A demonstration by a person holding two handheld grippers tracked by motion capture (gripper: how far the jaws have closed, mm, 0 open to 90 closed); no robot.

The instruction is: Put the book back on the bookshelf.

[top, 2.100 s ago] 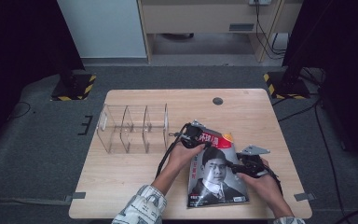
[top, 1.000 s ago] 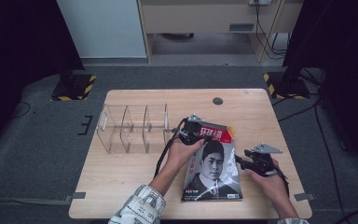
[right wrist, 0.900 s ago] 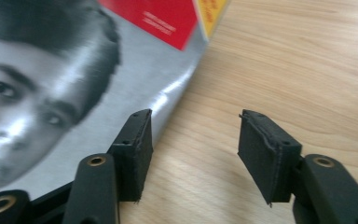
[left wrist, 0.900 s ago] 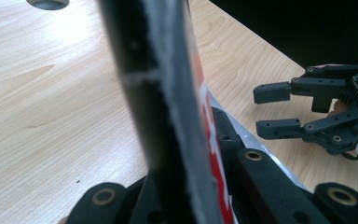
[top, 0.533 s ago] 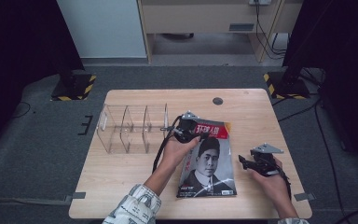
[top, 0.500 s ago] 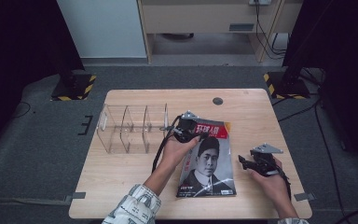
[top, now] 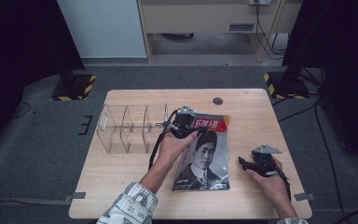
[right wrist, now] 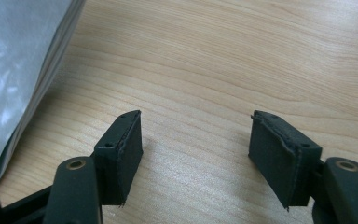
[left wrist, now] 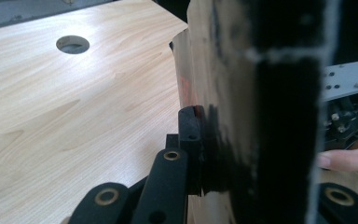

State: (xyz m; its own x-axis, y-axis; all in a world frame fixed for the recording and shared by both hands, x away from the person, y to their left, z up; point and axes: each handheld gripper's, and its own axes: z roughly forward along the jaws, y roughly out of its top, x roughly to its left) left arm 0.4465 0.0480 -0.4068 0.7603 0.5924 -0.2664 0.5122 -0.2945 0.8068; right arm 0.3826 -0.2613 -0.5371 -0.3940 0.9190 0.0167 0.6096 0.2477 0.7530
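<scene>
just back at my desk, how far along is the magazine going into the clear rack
Done: the left gripper is shut on the magazine at its top left corner, and the right gripper is open, apart from it, over the table. In hand: the magazine looks partly raised beside the clear divider rack. Left, judging by the layout: standing it in a slot; all look empty.

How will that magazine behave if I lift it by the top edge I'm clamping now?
The magazine will probably sag: it is thin and broad, and the left gripper pinches just one top corner. Its cover looks glossy, so it may slide on the wooden table or slip in the jaws. The right gripper, open beside it, could support it.
</scene>
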